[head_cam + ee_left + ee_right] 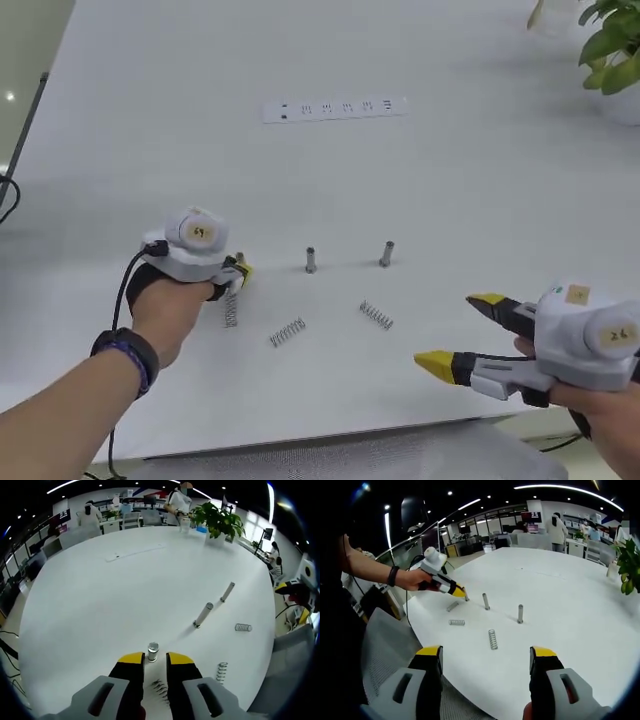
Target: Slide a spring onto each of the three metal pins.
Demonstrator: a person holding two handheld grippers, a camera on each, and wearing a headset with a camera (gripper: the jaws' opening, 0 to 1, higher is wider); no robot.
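Basically white table w/ 3 pins, power strip, plant; open-plan office.

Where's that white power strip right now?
In the head view the power strip lies flat on the far side of the table, well beyond the metal pins, left of the potted plant.
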